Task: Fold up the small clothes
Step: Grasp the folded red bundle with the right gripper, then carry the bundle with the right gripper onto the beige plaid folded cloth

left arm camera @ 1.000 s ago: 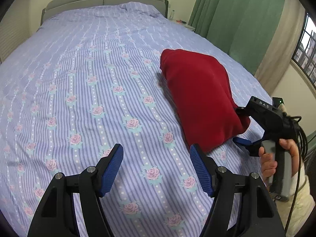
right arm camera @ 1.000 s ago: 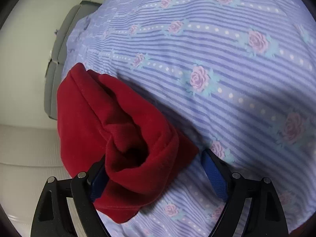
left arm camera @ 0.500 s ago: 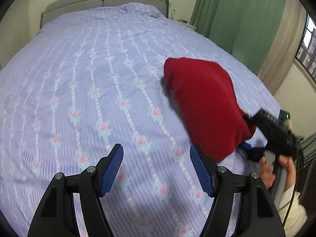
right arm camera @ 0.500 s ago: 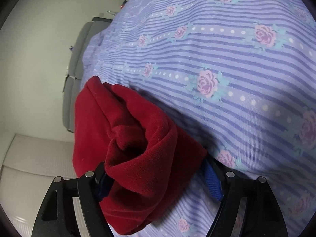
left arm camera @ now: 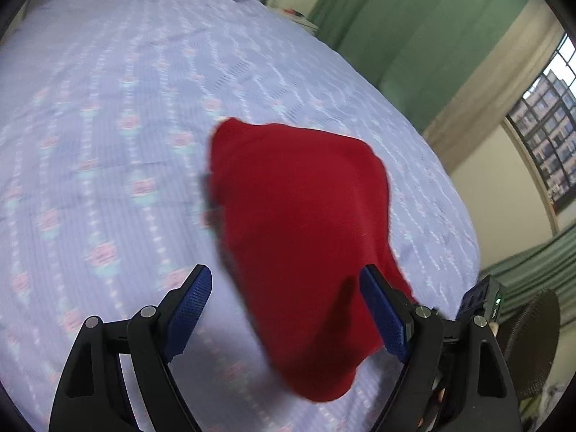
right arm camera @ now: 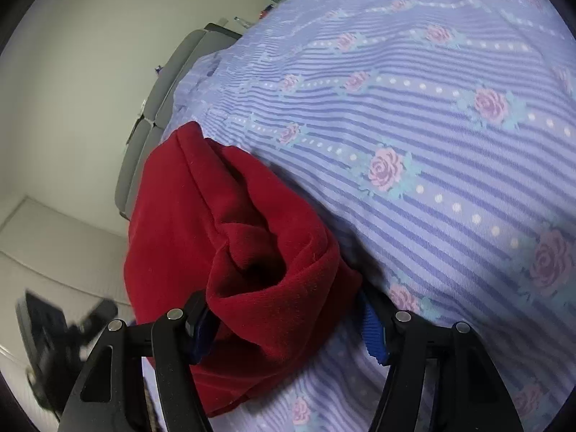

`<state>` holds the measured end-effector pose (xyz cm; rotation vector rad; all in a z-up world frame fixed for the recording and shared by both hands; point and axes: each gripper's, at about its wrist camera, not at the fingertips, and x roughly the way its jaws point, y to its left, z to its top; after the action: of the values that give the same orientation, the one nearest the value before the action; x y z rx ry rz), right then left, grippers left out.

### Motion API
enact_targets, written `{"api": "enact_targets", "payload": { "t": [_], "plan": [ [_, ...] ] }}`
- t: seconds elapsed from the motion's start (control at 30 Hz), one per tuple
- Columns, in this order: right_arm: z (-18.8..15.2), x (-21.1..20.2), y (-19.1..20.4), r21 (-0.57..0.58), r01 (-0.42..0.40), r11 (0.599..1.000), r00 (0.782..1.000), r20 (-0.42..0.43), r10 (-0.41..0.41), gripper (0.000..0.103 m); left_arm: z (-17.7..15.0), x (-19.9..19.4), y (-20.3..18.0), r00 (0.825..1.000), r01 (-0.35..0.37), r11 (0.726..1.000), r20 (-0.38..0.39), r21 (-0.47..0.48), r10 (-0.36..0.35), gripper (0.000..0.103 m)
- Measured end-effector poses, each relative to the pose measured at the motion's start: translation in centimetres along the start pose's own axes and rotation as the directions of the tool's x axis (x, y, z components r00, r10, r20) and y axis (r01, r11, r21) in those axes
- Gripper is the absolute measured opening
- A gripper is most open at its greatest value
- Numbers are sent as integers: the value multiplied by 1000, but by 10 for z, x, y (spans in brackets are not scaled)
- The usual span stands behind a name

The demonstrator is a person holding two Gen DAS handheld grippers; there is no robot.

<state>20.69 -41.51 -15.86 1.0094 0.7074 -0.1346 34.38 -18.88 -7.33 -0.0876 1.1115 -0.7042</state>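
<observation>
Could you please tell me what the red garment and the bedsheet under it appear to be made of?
The red garment looks like fleece or velour: a matte, fuzzy nap and thick, soft, rounded folds where the right gripper pinches it. The bedsheet looks like thin woven cotton or a blend: a fine, flat weave with printed stripes and roses and no sheen. The fibre itself cannot be confirmed.

You're working over a bed [left arm camera: 108, 115] dressed in a lilac striped sheet with pink roses, its grey padded headboard [right arm camera: 158, 100] against a pale wall [right arm camera: 82, 54], green curtains [left arm camera: 388, 21] along one side and a barred window [left arm camera: 547, 122] letting in daylight.
</observation>
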Motion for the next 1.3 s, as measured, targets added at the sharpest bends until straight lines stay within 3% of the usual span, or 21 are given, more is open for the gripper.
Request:
{"api": "enact_targets", "payload": {
  "t": [0.17,0.23,0.43,0.57,0.77,0.97,1.3],
  "plan": [
    [0,-2,5,-60,20,998,1000,17,-19,64,7,23,-7,999,7,999,-33,32,-6,91],
    [2,3,8,-70,18,997,1000,17,-17,64,9,32,-1,999,28,1000,-42,3,-28,96],
    [-2,-1,8,-89,26,996,999,28,-24,64,10,62,18,985,155,982,-60,-107,-162,96],
    [-5,-2,8,-109,45,993,998,40,-41,64,10,70,16,985,152,982,-65,-116,-160,89],
    [-2,-3,13,-150,61,987,998,26,-57,63,9,60,-1,991,103,994,-80,-41,-106,82],
    [-4,-19,30,-215,88,973,996,33,-82,54,2,36,-19,997,71,997,-41,33,-70,80],
    [-20,-62,57,-235,30,971,998,58,-17,52,-8,-26,-27,996,86,996,37,11,-86,80]
  ]
}}
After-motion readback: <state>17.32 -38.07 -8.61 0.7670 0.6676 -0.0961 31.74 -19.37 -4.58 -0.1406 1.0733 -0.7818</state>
